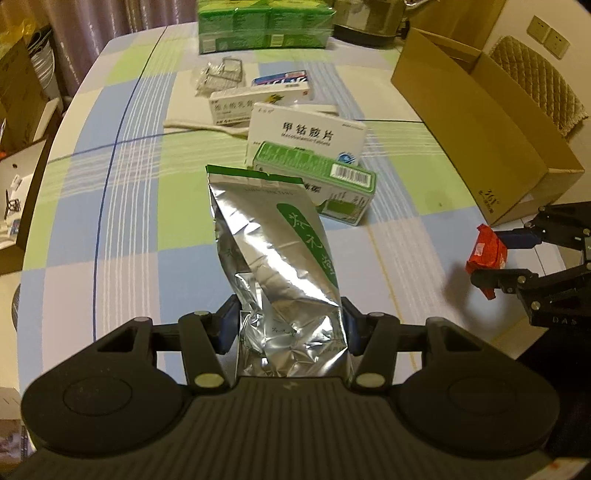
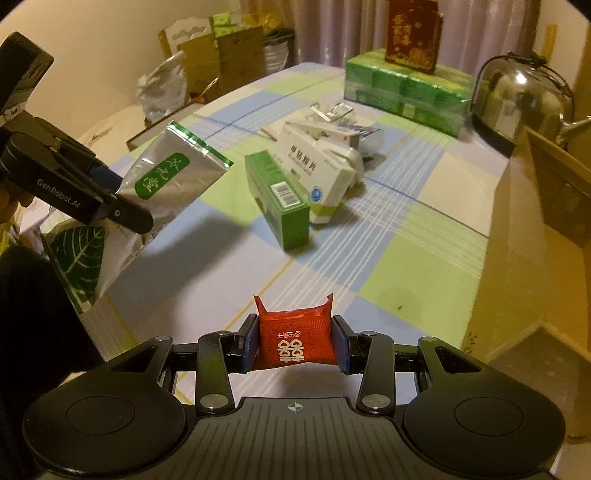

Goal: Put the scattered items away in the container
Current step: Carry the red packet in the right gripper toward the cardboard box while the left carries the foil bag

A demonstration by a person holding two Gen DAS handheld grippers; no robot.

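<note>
My left gripper [image 1: 290,325] is shut on a silver foil pouch [image 1: 273,251] with a green label and holds it above the checked tablecloth; it also shows in the right wrist view [image 2: 173,173]. My right gripper [image 2: 295,341] is shut on a small red sweet packet [image 2: 293,338], seen from the left wrist at the right edge [image 1: 485,254]. The open cardboard box [image 1: 476,122] stands at the table's right side. A green carton [image 1: 325,177], a white medicine box [image 1: 306,134] and more small boxes [image 1: 258,101] lie mid-table.
A large green multipack [image 1: 262,26] and a steel kettle [image 2: 524,99] stand at the far edge. A red box [image 2: 412,33] sits on the multipack. Foil blister strips [image 1: 221,75] lie beyond the boxes. Cardboard boxes and bags crowd the floor at left.
</note>
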